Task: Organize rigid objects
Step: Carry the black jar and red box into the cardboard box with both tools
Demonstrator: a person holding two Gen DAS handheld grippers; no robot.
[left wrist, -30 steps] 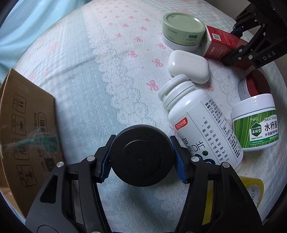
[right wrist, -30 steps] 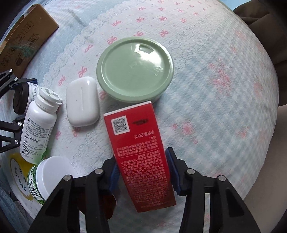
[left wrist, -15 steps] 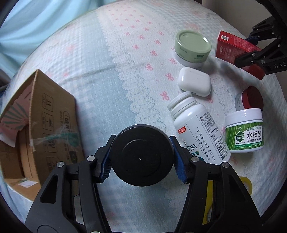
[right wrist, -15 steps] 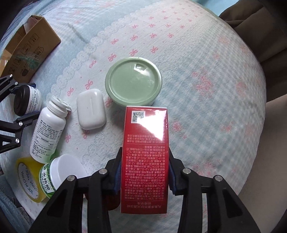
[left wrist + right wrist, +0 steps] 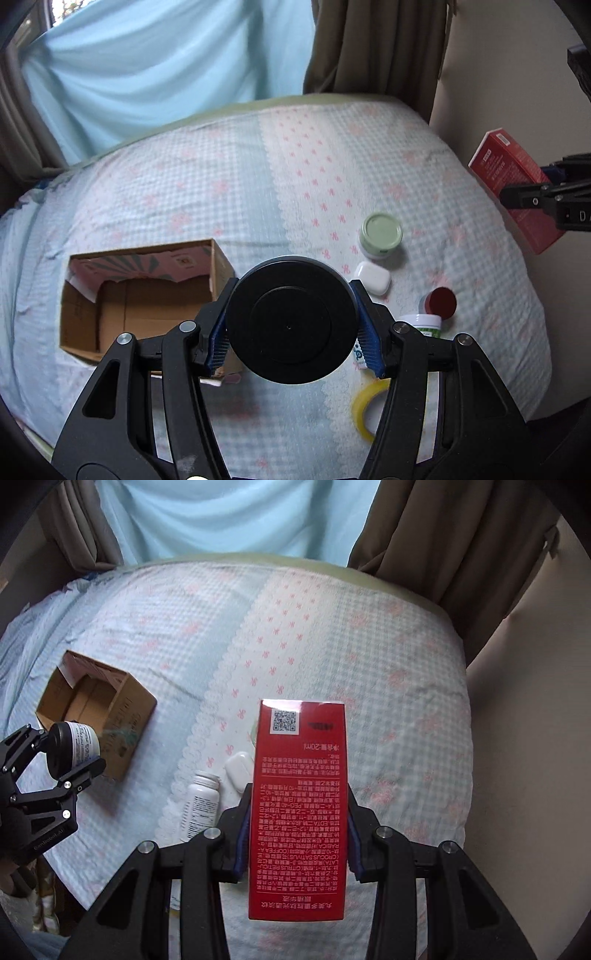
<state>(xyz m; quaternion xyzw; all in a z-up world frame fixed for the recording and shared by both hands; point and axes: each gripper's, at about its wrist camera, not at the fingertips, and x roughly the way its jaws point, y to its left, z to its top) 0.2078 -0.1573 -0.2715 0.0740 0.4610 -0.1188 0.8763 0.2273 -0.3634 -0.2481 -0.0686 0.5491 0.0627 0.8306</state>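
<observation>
My left gripper (image 5: 291, 343) is shut on a black-capped jar (image 5: 291, 320), held high above the bed; the jar also shows in the right wrist view (image 5: 72, 747). My right gripper (image 5: 298, 843) is shut on a red carton (image 5: 298, 805), also raised; the carton shows at the right edge of the left wrist view (image 5: 515, 184). An open cardboard box (image 5: 144, 295) sits on the bed at left. On the bed lie a green-lidded jar (image 5: 381, 235), a white earbud case (image 5: 373, 277), a red-capped jar (image 5: 439, 302), a white tub (image 5: 423, 323) and a white pill bottle (image 5: 201, 805).
A yellow tape roll (image 5: 369, 410) lies near the bed's front edge. The bed has a checked blue and pink cover (image 5: 258, 177). Curtains (image 5: 166, 66) hang behind it and a wall stands at the right.
Both grippers have risen well above the bed with their objects. The view has widened and the box's open inside now shows.
</observation>
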